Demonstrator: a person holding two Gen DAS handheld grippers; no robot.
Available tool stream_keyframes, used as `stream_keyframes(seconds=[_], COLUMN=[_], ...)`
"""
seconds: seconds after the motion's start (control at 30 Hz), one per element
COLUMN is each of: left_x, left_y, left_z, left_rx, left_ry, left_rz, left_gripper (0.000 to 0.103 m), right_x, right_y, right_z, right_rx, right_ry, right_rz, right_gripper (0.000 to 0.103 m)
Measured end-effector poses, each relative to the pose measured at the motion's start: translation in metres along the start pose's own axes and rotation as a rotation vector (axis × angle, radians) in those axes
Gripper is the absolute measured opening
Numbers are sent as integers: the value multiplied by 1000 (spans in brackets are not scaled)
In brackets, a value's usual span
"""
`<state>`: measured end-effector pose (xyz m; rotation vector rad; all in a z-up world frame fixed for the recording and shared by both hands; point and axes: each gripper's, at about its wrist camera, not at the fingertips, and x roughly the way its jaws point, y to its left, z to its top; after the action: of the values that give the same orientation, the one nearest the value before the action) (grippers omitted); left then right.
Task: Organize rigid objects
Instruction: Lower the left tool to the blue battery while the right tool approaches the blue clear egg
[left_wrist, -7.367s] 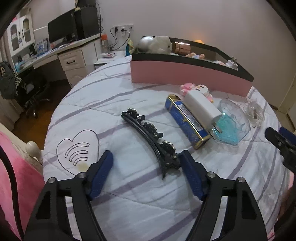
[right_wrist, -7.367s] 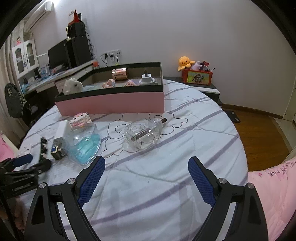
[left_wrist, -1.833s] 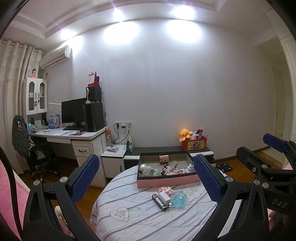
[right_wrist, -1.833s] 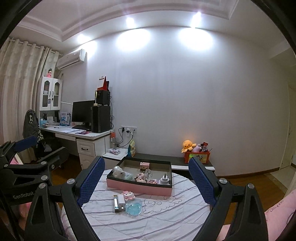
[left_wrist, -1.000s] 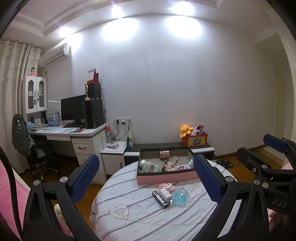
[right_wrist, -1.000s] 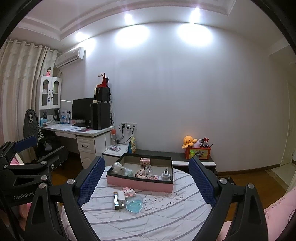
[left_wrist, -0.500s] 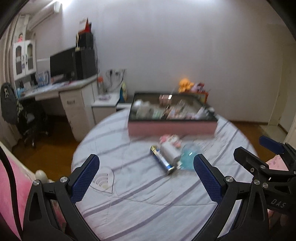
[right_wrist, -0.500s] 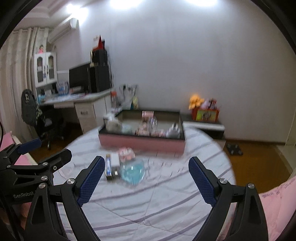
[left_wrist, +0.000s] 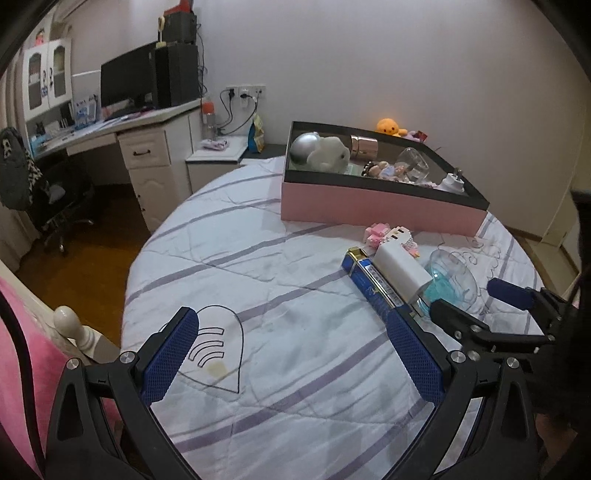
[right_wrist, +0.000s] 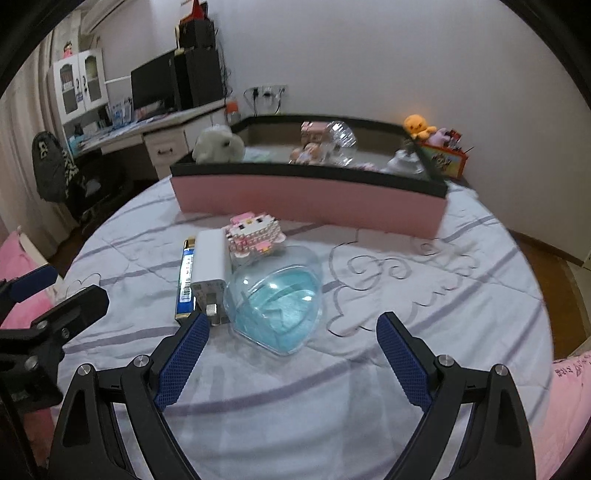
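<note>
A pink box with a black rim (left_wrist: 376, 205) (right_wrist: 306, 199) stands at the far side of the round bed and holds a white plush, a silver ball, a glass bottle and other small items. In front of it lie a pink block toy (left_wrist: 388, 234) (right_wrist: 255, 234), a white charger (left_wrist: 400, 271) (right_wrist: 210, 264), a blue tin (left_wrist: 373, 288) (right_wrist: 185, 284) and a clear heart-shaped box with blue inside (left_wrist: 448, 282) (right_wrist: 277, 299). My left gripper (left_wrist: 295, 354) is open and empty, left of these items. My right gripper (right_wrist: 291, 358) is open and empty, just before the heart box.
The bedspread (left_wrist: 295, 266) is white with purple stripes. A desk with a monitor (left_wrist: 129, 79) and a chair (left_wrist: 55, 199) stand at the left. A low shelf with an orange plush (right_wrist: 417, 125) is behind the box. Wooden floor surrounds the bed.
Both grippers have come down from a high, far view of the room to just above the bed near the loose items. The black hair clip and the glass bottle seen earlier no longer lie on the bed.
</note>
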<state>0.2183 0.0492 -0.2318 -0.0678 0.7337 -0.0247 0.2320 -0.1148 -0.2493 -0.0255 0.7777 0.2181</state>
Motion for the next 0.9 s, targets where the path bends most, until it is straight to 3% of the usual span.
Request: stream_keyframes(seconds=[0.2,0.27,0.33,0.57,0.67,0.77,0.9], left_x=[11,17,25,62,71,74,70], left_y=[-10,-17,-25,-44,-51,-52,-53], left_z=[4,4,4,9,12,14,16], left_rx=[9,11,27,37,71,88,116], left_ry=[34,56,74,181,195,189,160], left_rz=[-90,-108,-115,-61,10,3,11], left_gripper=[103,103,103,103,102,94,55], right_x=[12,12,9,7,13,23,34], right_y=[-8,-17,-29,-47,-46,-45,-44], right_z=[9,8,3,4,9,15,24], right_rx=[22,47,61,79,70,58,36], right_ry=[51,59,63,68,73,94,104], right_rz=[42,55,29,29,30,21,10], right_gripper=[90,77,58,58,59,58,67])
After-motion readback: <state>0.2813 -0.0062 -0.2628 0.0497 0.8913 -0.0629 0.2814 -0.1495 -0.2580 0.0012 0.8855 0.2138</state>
